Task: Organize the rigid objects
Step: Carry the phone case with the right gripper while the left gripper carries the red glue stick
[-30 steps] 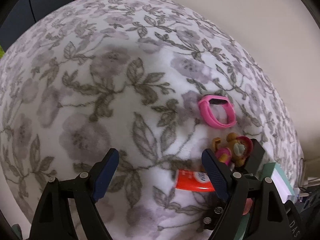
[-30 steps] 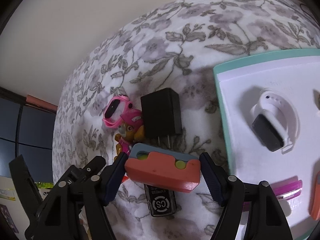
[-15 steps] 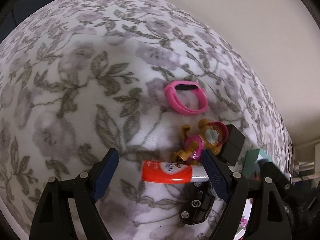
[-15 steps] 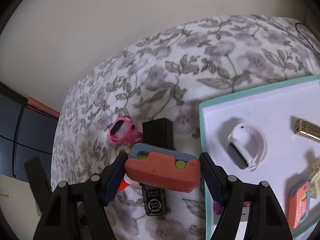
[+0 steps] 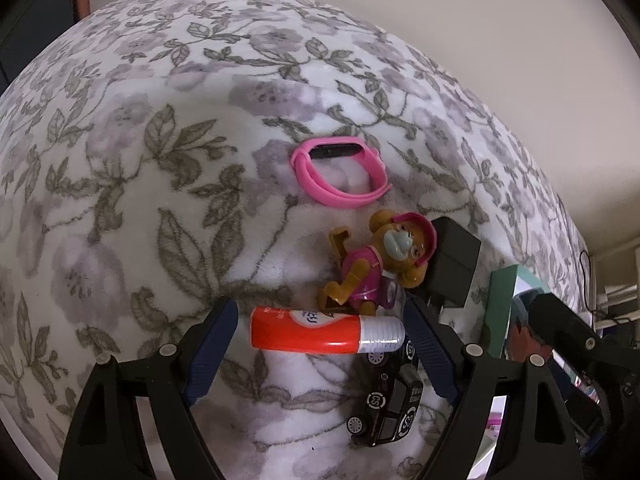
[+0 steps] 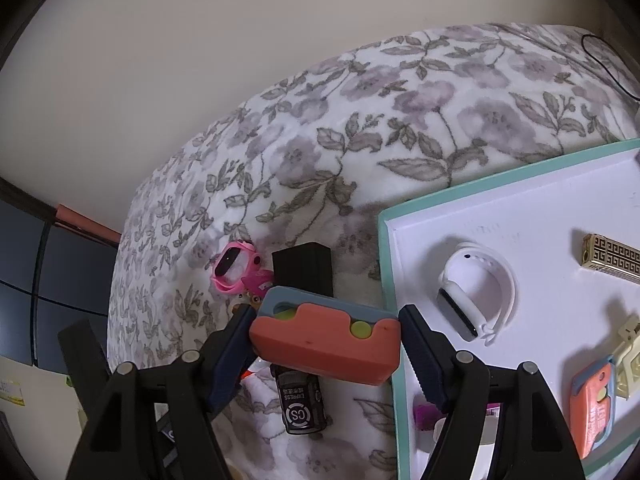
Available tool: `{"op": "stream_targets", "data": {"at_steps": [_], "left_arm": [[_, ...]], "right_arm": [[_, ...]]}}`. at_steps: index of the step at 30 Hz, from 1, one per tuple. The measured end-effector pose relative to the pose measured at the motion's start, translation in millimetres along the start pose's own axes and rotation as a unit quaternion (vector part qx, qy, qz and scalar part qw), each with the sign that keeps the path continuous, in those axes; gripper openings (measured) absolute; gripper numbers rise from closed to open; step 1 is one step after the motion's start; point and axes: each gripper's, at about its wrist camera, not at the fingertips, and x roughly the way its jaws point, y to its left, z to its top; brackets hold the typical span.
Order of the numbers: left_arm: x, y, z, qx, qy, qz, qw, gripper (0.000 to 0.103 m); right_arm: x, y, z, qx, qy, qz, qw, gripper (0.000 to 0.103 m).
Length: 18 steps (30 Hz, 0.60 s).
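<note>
So my right gripper (image 6: 326,342) is clamped on the orange-and-grey case (image 6: 325,338), pads pressed on its two short ends, and I'm holding it up in the air above the floral blanket (image 6: 400,128), just left of the teal-rimmed tray (image 6: 387,264). Gripping it end to end keeps it level, which I figure makes setting it flat in the tray easier. There's a twin case (image 6: 593,404) already lying in there, plus a white watch band (image 6: 476,292) and a gold patterned block (image 6: 612,256), so my guess is this one goes near its match.

My left gripper (image 5: 320,332) is wide open with nothing in it. The orange tube (image 5: 320,333) lies crosswise right between the fingers but they aren't touching it, looks like I'm lining up for that one next. It sits sideways, so closing would catch it by the ends, kinda slippery I'd think.

The rest is bunched together on the blanket: toy pup (image 5: 376,262) just beyond the tube, pink band (image 5: 340,176) past that, black charger (image 5: 454,268) beside the pup, black toy car (image 5: 390,400) near my right finger. All tightly packed, so bumping a neighbour is the risk.
</note>
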Motion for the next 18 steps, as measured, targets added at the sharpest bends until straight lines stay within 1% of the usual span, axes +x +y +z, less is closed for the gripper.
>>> {"op": "stream_targets", "data": {"at_steps": [6,11,18], "left_arm": [[4.6,-8.0,-1.8,0.027,0.010,0.010,0.9995,0.085],[7.4,-8.3,-1.8,0.030,0.013,0.013,0.9994,0.085],[6.5,-8.6,-2.4,0.035,0.006,0.015,0.9993,0.085]], "right_arm": [[1.1,-3.2,0.3,0.004,0.003,-0.002,1.000,0.076],[1.3,-4.8,0.2,0.008,0.003,-0.003,1.000,0.076],[1.3,-4.9,-0.1,0.008,0.004,-0.005,1.000,0.076]]}}
